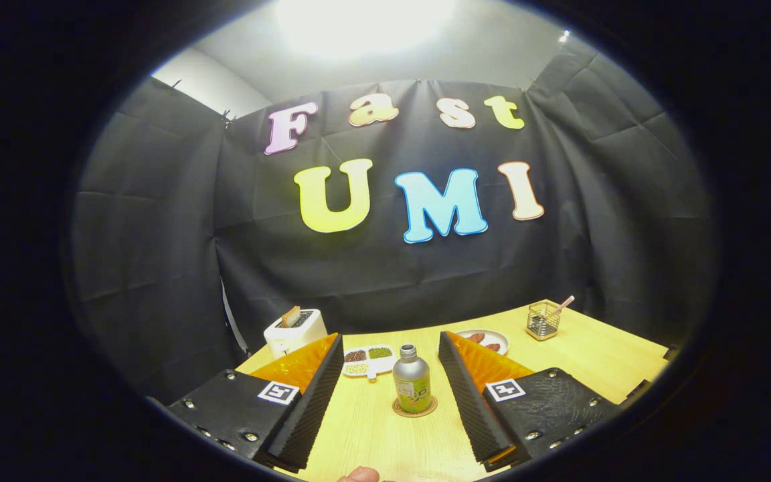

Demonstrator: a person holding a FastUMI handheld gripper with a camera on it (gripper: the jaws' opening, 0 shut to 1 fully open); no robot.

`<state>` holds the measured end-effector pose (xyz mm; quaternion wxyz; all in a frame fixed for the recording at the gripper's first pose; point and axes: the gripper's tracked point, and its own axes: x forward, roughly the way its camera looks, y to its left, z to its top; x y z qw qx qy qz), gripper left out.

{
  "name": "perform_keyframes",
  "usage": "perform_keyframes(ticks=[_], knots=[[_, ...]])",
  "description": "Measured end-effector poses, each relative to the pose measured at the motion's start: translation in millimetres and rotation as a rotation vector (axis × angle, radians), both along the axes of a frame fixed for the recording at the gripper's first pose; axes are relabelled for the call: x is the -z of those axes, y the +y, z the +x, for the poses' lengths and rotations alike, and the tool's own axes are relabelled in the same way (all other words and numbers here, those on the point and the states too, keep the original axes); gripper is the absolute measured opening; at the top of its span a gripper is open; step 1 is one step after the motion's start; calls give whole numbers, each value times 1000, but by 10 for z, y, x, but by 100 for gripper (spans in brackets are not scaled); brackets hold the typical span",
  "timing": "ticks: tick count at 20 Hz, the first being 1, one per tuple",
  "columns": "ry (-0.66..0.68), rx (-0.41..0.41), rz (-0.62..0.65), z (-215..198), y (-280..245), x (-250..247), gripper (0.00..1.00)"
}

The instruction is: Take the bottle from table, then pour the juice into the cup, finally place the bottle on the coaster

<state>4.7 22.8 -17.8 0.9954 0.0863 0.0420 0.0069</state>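
A small grey metal bottle (411, 379) with a green label and a screw cap stands upright on a round cork coaster (415, 407) on the wooden table (586, 361). It is between and a little ahead of my two fingers. My gripper (390, 348) is open, its black ribbed pads well apart from the bottle on both sides, and nothing is held. No cup can be made out.
A white toaster (294, 330) with a slice in it stands at the back left. A white divided dish (368, 360) of beans lies behind the bottle. A white plate (489, 340) and a wire holder (543, 319) sit back right. A fingertip (359, 474) shows below the fingers.
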Motion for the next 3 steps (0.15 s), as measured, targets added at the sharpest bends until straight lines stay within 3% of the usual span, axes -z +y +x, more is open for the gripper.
perform_keyframes(ticks=[3], knots=[[-30,1,12,-25,-37,-118,86]])
